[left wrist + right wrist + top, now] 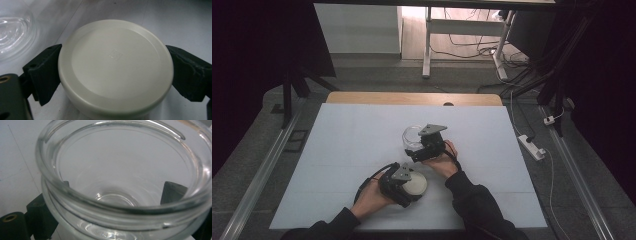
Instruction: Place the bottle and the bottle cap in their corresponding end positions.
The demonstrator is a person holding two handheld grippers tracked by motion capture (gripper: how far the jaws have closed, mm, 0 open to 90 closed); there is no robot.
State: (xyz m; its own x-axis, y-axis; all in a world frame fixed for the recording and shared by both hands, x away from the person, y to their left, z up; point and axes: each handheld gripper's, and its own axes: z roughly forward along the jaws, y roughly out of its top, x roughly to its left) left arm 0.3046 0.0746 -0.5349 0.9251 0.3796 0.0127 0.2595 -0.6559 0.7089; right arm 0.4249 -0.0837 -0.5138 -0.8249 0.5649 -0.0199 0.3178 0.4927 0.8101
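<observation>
A round cream lid (115,75) sits between the two black jaws of my left gripper (113,62), and both jaws press on its rim. From above, that lid (419,183) is low over the white mat near the front, with the left gripper (412,186) shut on it. A clear glass jar (120,170), mouth up with nothing inside, stands between the jaws of my right gripper (107,197), one jaw on each side of its wall. The jar (411,134) is at the table's middle, with the right gripper (416,146) shut on it. The jar (12,32) also shows blurred beside the lid.
A white mat (342,150) covers the table, with a wooden strip (412,98) bare along the far edge. A power strip (532,146) and cables lie on the floor to the right. White desk legs (427,50) stand beyond the table, and dark stands flank it.
</observation>
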